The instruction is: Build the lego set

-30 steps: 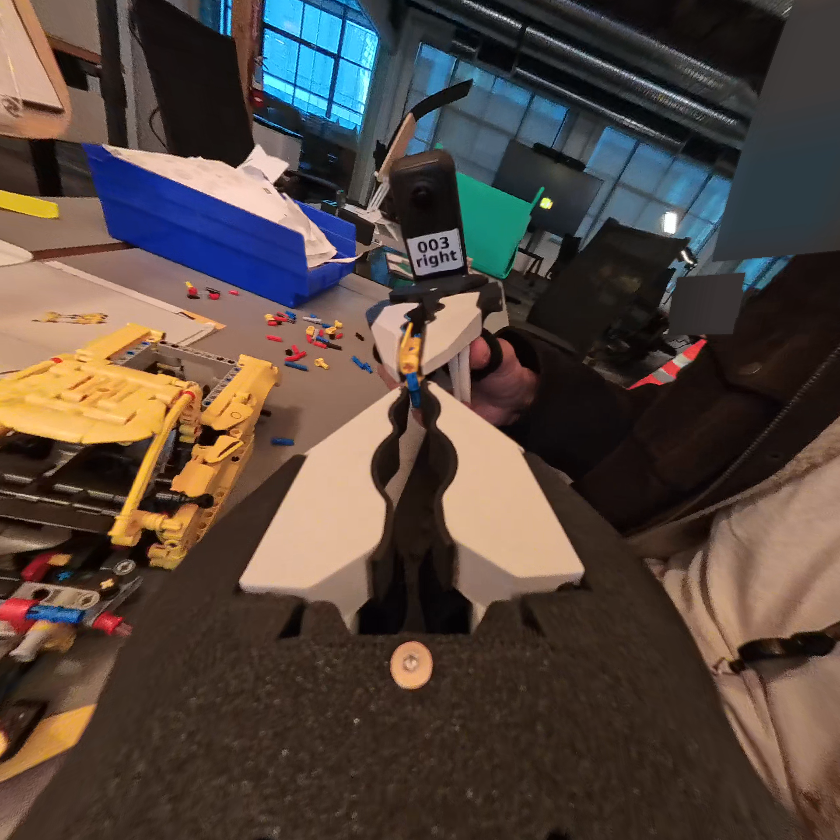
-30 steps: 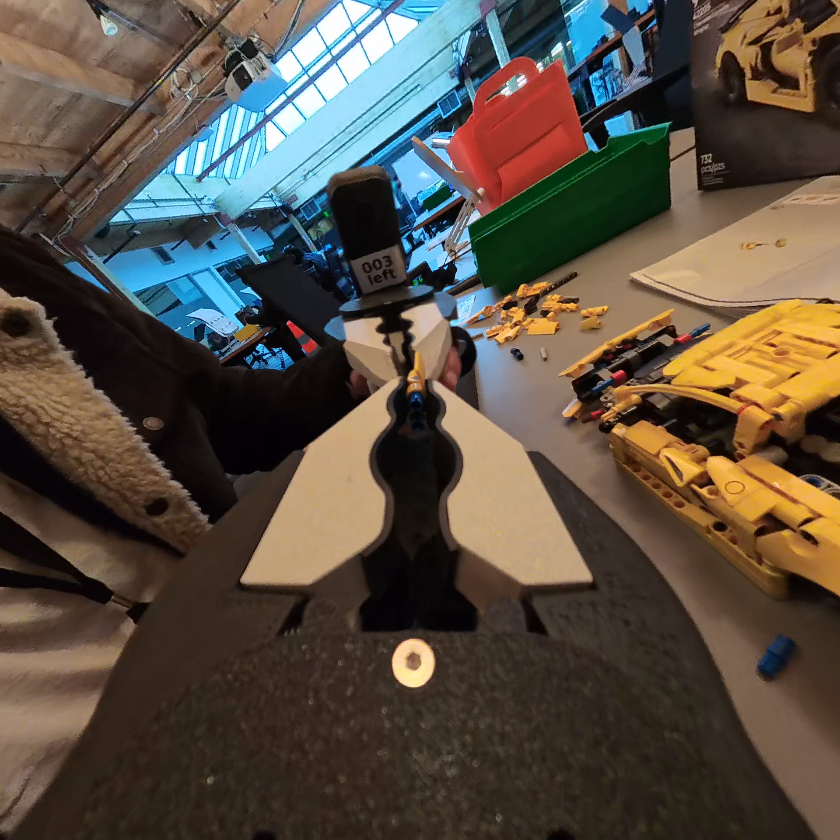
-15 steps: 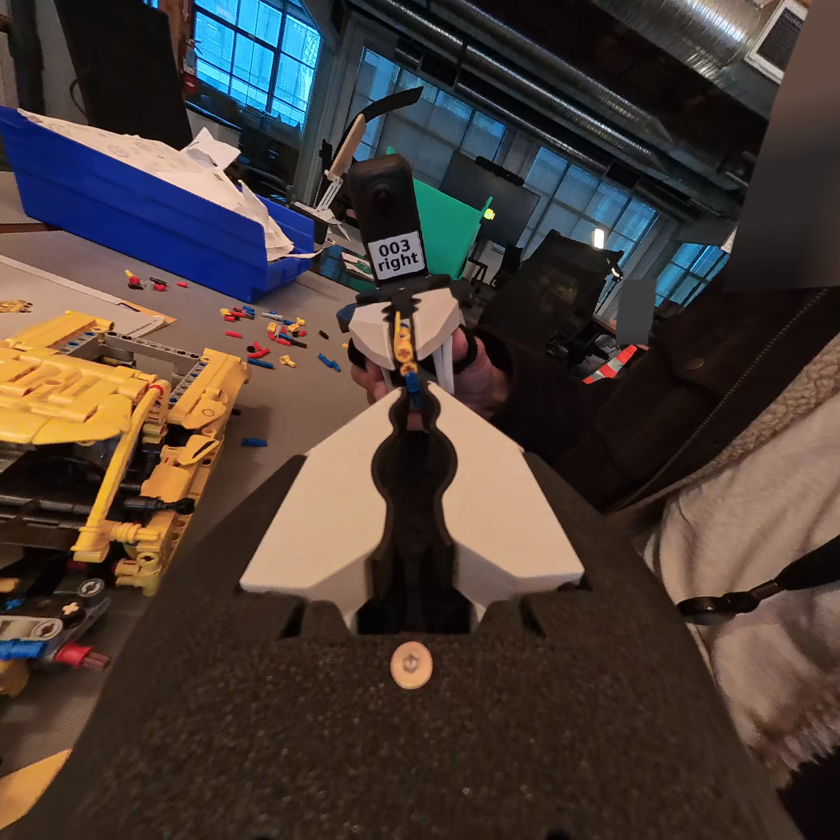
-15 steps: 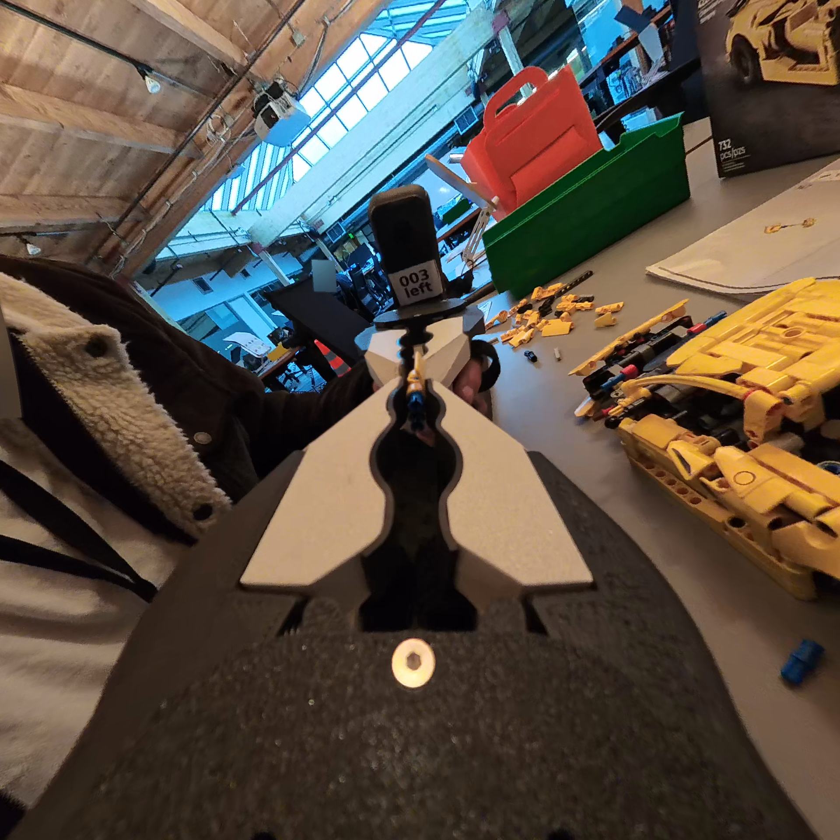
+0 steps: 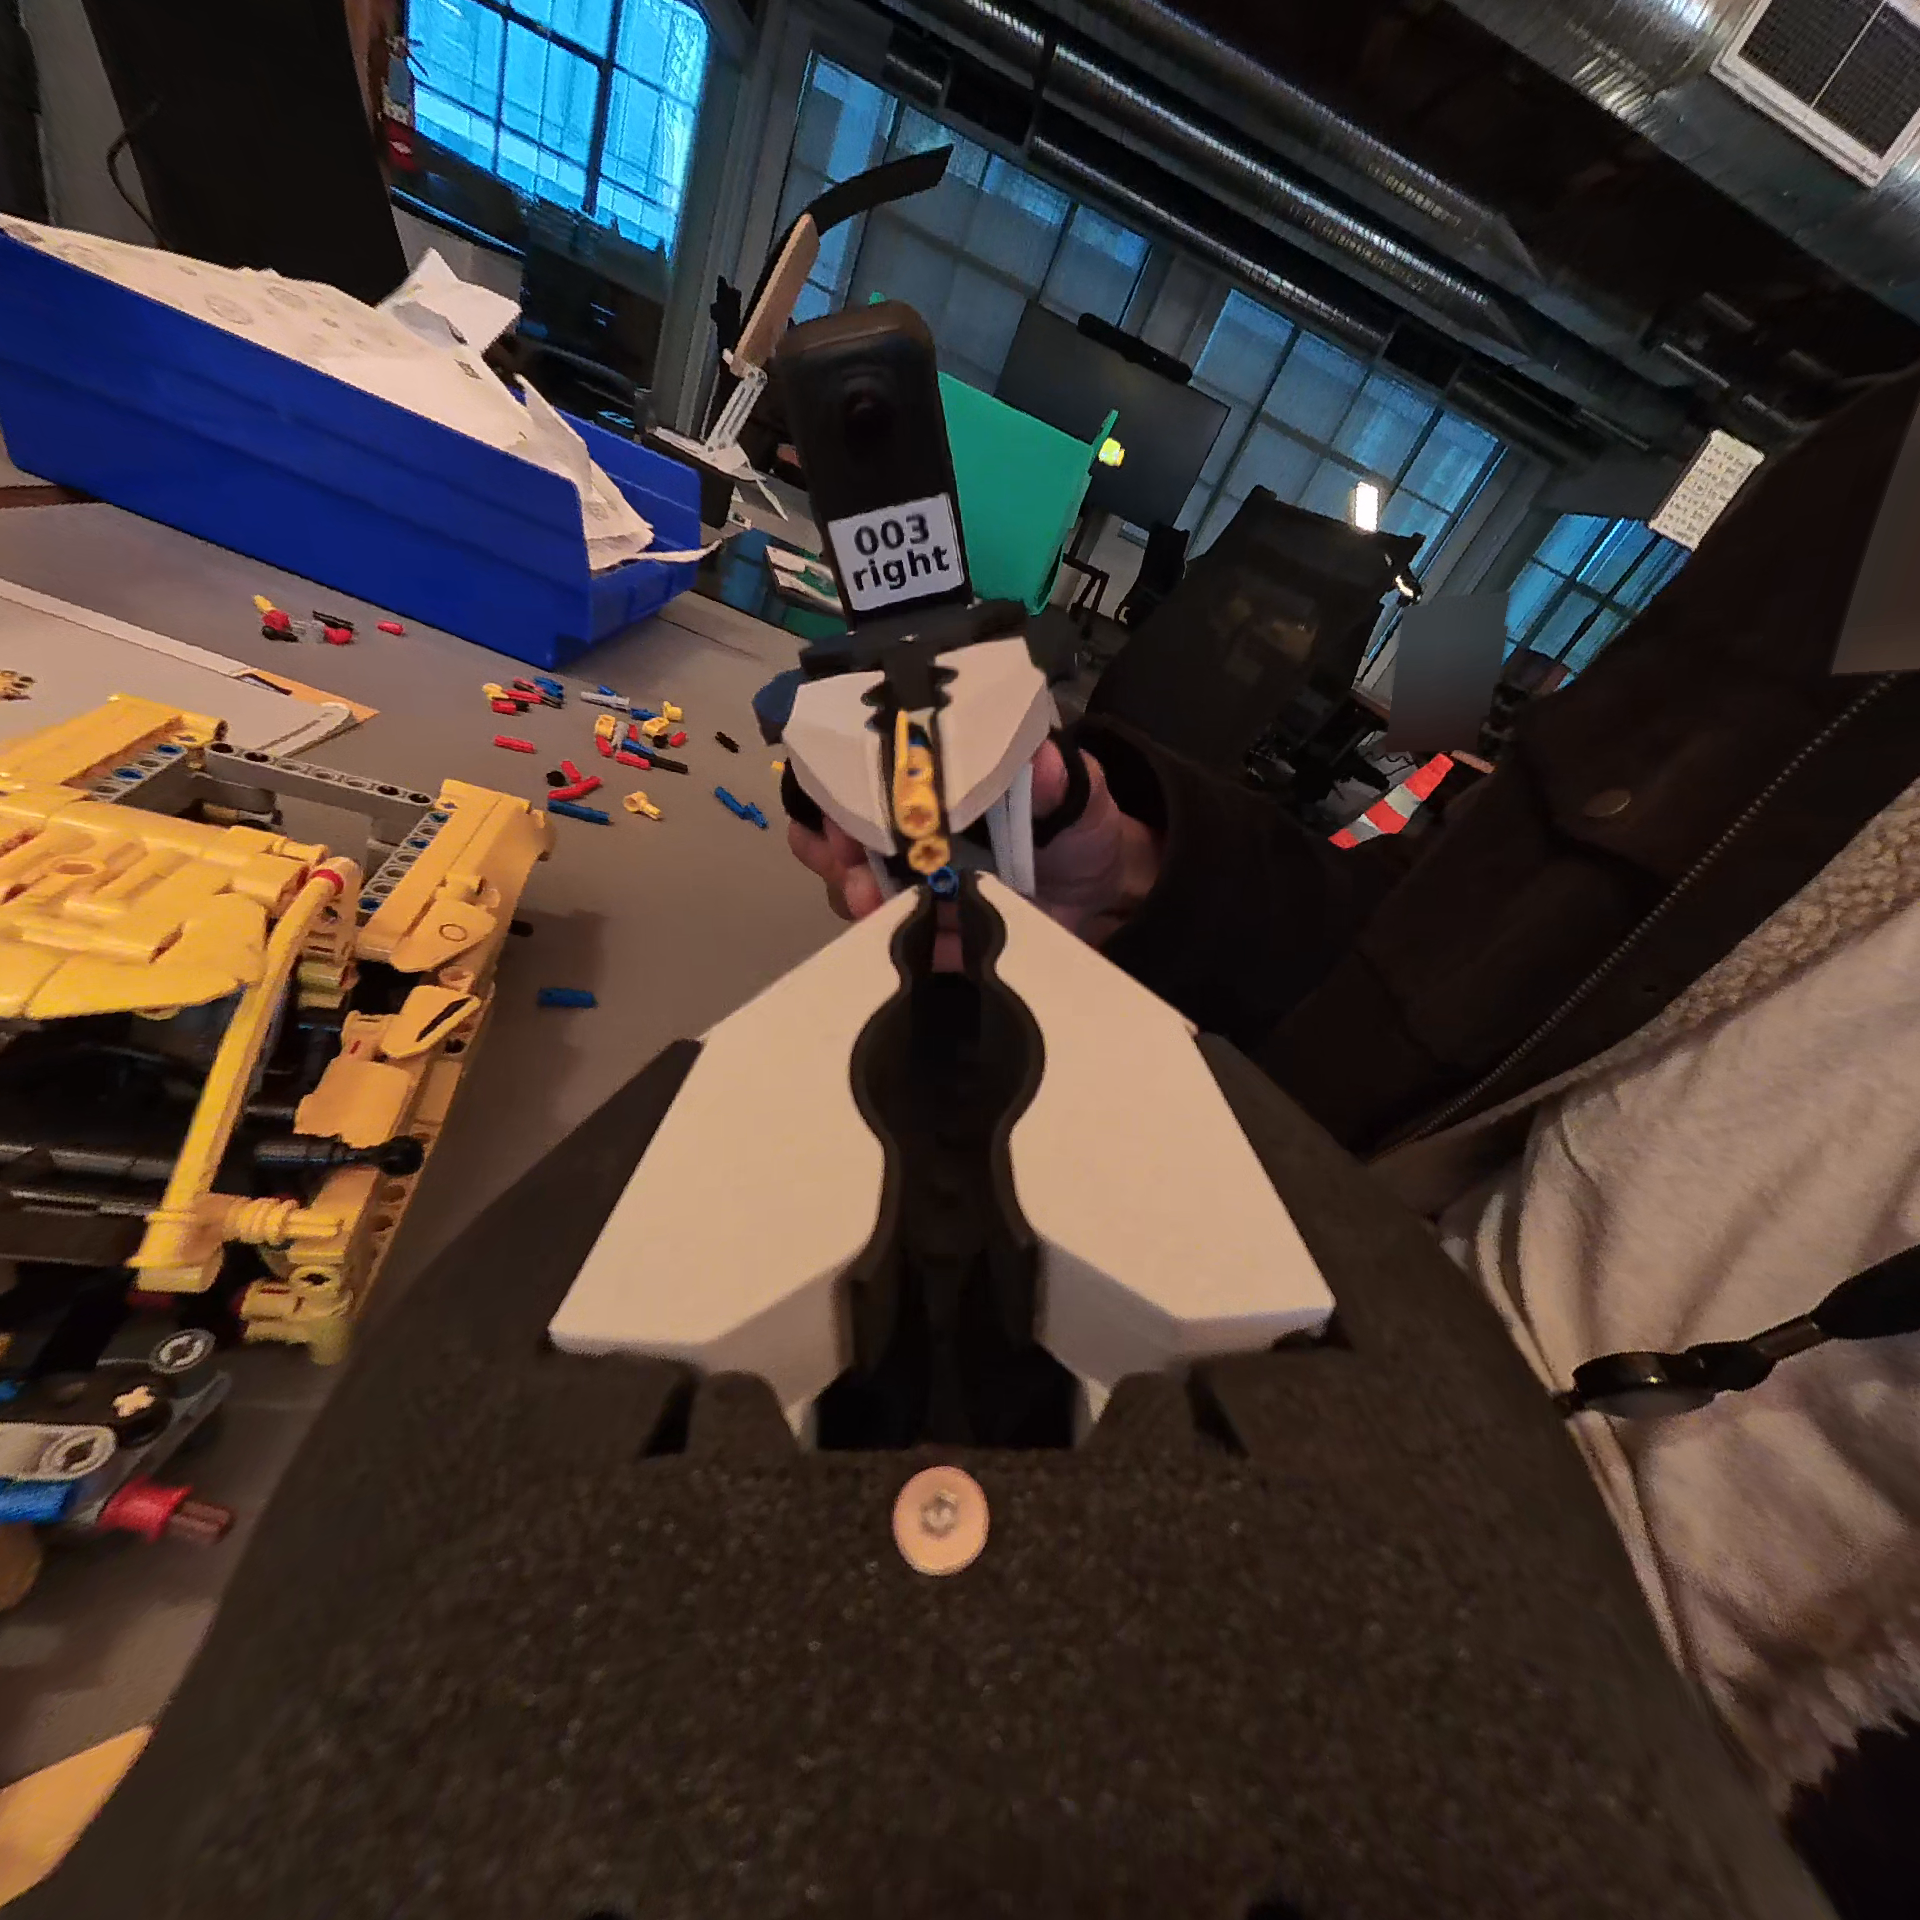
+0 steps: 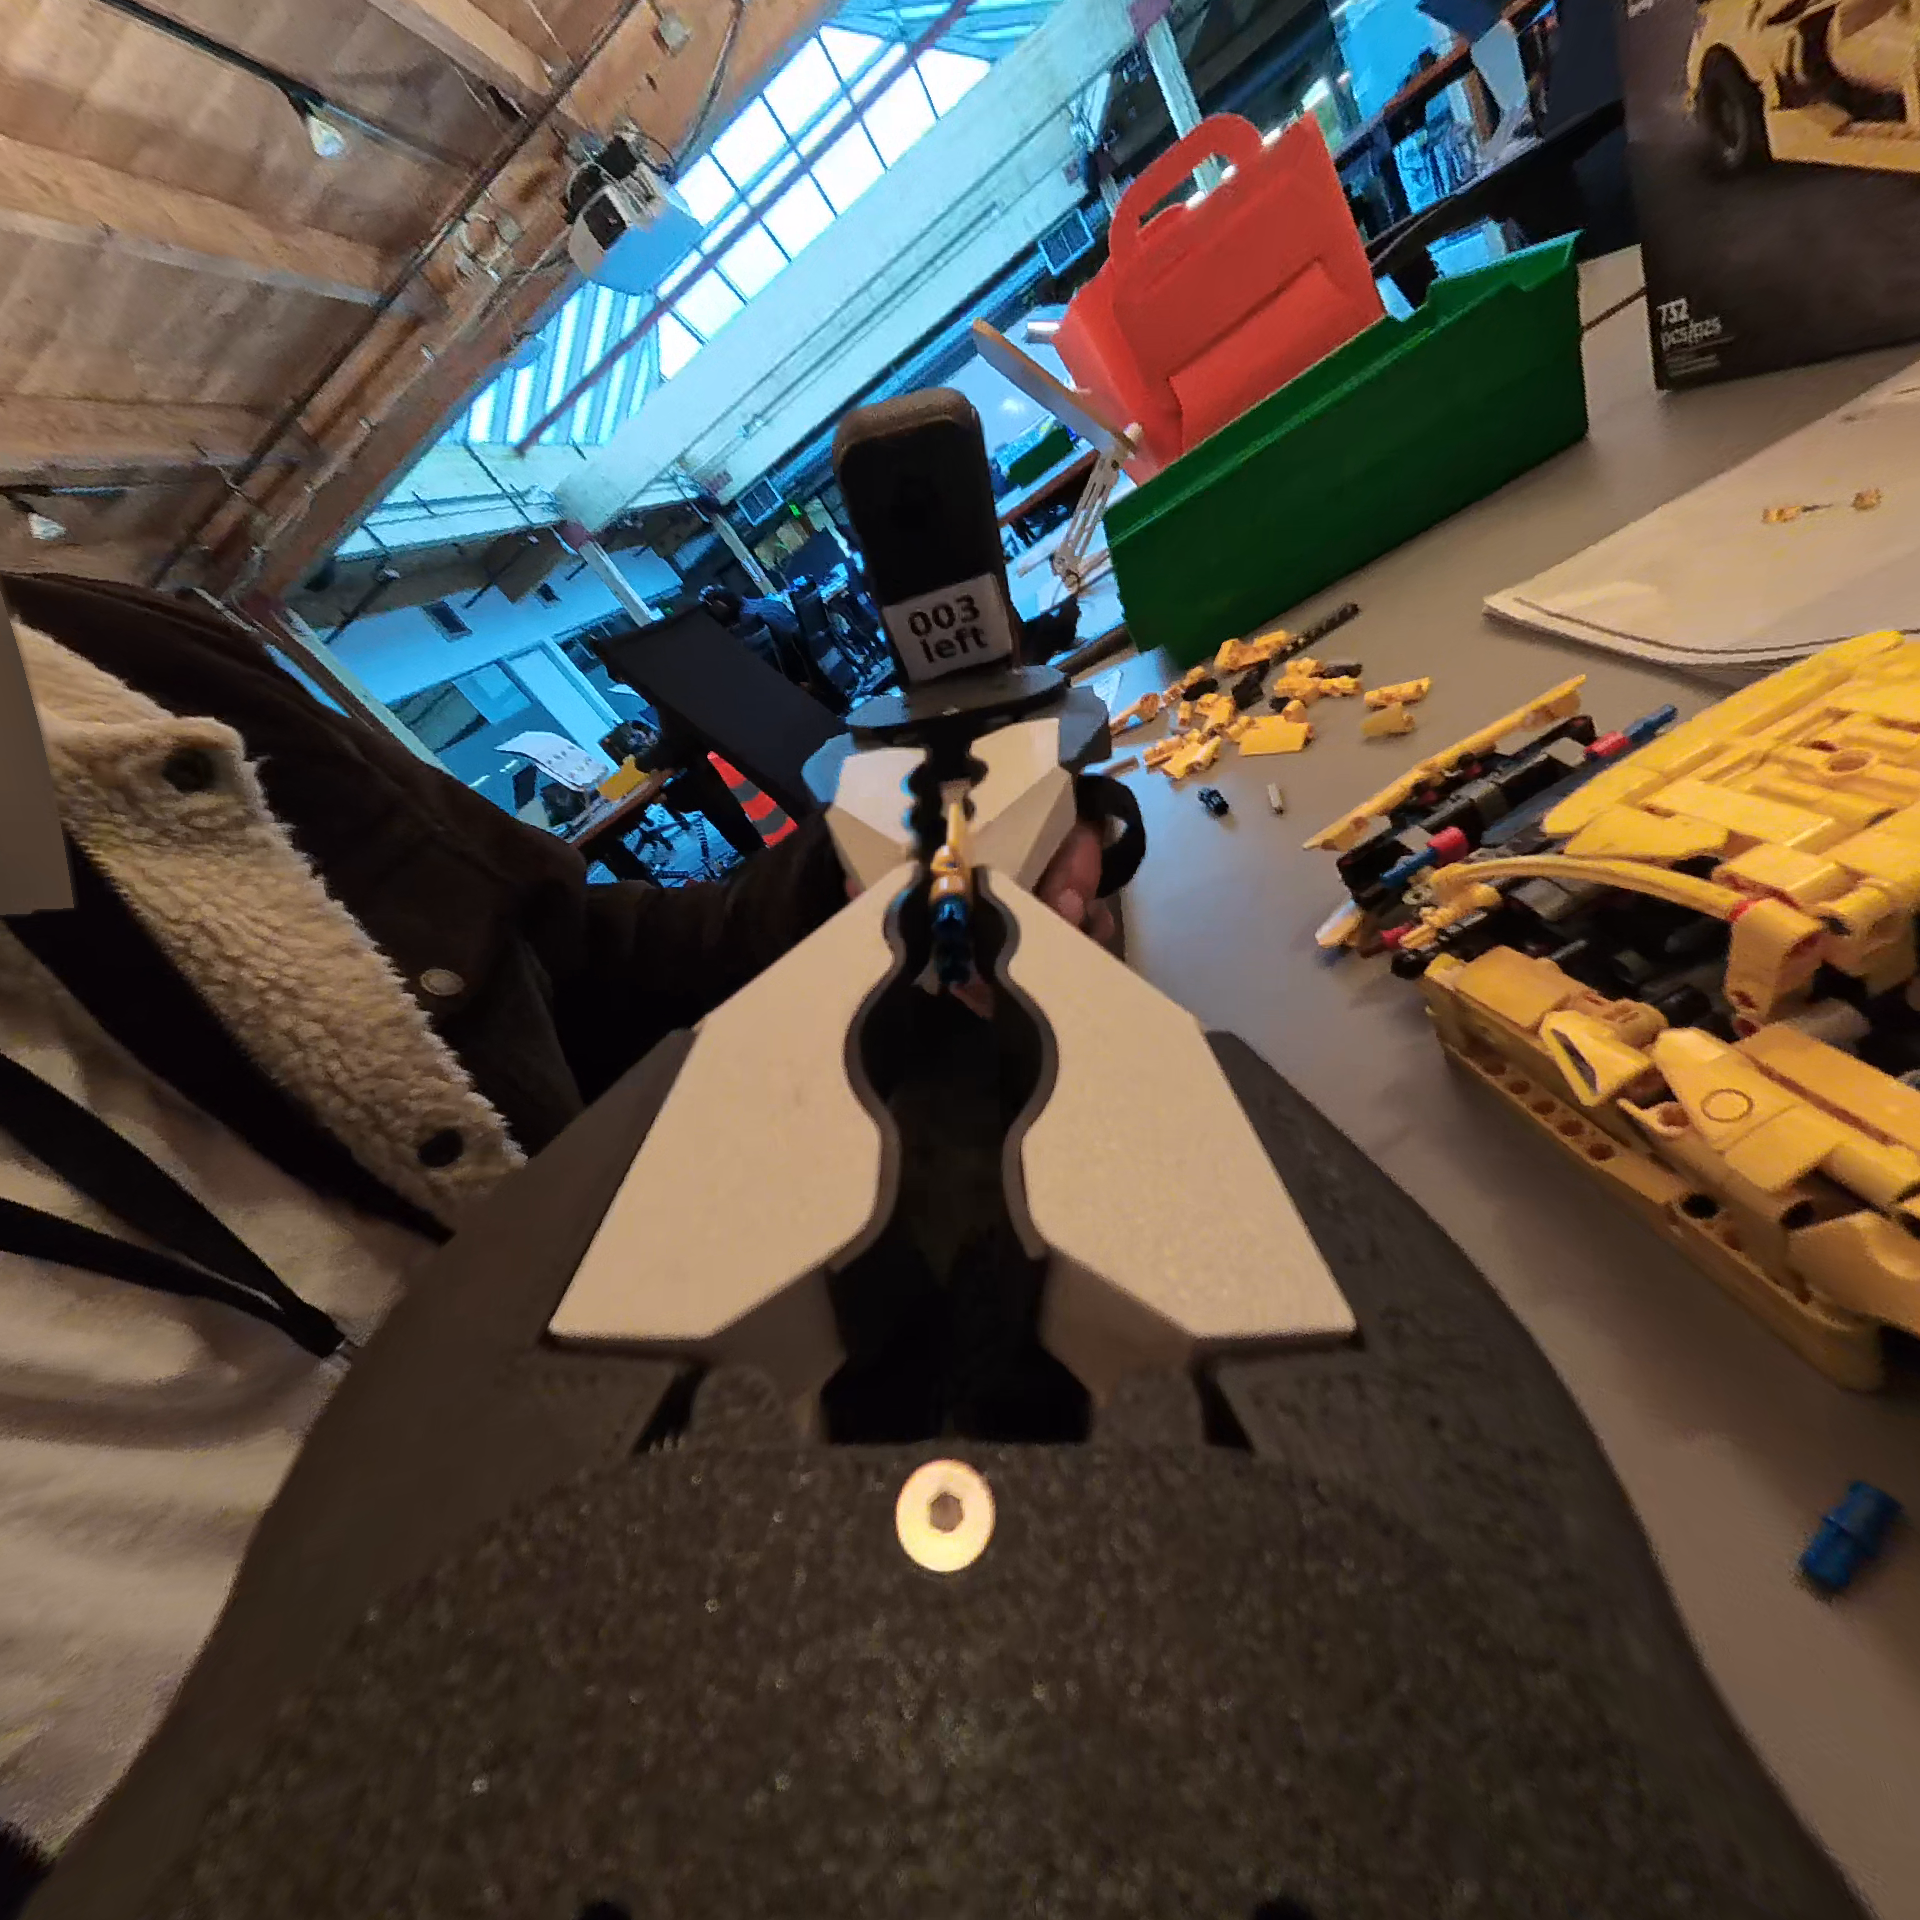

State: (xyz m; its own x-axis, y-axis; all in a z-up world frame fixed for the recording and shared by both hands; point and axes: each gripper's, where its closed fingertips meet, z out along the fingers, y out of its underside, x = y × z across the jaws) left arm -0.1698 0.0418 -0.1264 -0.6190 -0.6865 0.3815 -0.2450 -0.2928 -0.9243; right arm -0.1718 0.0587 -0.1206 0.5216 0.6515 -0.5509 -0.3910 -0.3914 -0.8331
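My left gripper (image 5: 941, 896) and my right gripper (image 6: 952, 889) meet tip to tip in the air in front of a person's jacket. Both are shut on one small yellow and blue lego piece (image 5: 918, 808), each at one end. From the right wrist view the piece (image 6: 952, 869) runs from my own jaws into the left gripper's. The right gripper (image 5: 912, 771) faces me in the left wrist view, and the left gripper (image 6: 948, 821) faces me in the right wrist view. The partly built yellow lego car (image 5: 218, 935) lies on the grey table (image 5: 665, 914), apart from both grippers; it also shows in the right wrist view (image 6: 1704, 935).
A blue bin (image 5: 312, 488) holding paper stands behind loose small pieces (image 5: 613, 738). A green bin (image 6: 1351, 488), an orange bag, yellow loose pieces (image 6: 1257, 717), a booklet (image 6: 1704, 571) and the set's box (image 6: 1787, 208) stand on the other side. A blue pin (image 6: 1844, 1536) lies near the table's edge. My left and right fingertips are right by each other.
Both grippers stay shut tip to tip on the small piece. Both views have swung a little, so the car and bins have shifted in frame.
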